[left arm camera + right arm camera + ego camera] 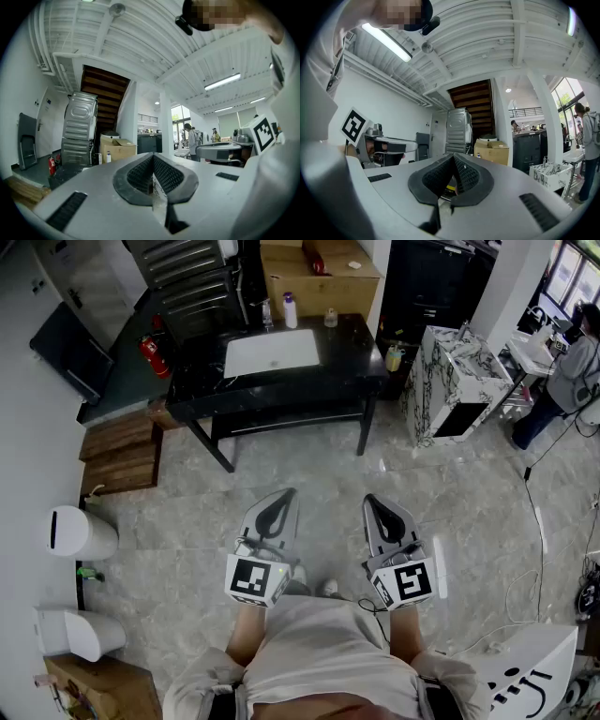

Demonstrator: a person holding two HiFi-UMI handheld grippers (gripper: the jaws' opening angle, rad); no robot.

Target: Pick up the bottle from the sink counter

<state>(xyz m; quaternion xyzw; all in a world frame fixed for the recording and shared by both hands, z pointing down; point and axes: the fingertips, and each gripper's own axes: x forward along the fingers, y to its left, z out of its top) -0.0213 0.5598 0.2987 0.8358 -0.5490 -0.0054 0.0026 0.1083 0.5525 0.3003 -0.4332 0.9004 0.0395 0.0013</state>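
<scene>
- Step in hand: the approach, by my reading. The reach has not begun, and the person stands on the tiled floor well apart from the black counter (349, 352).
- The white bottle (290, 310) stands upright at the back edge of the counter, just behind the white sink basin (272, 352). A smaller clear bottle (267, 314) is just to its left and a small cup (330, 317) to its right. The left claw's view shows the white bottle (108, 157) far off, in front of a cardboard box (118, 149).
- Left claw (287, 493): its jaws are together, the ribbed pads meet at the tip (153, 157), and nothing is between them.
- Right claw (369, 500): its jaws are likewise closed on nothing, pads touching (453, 157).
- Pose: both claws are held out in front of the waist, side by side and apart from each other. They are roughly level and aimed towards the counter, with the marker cubes nearest the body.
- The next move calls for walking up to the counter. One claw then needs to open wide enough for the bottle's body and be brought in level around it, clear of the two neighbours.
</scene>
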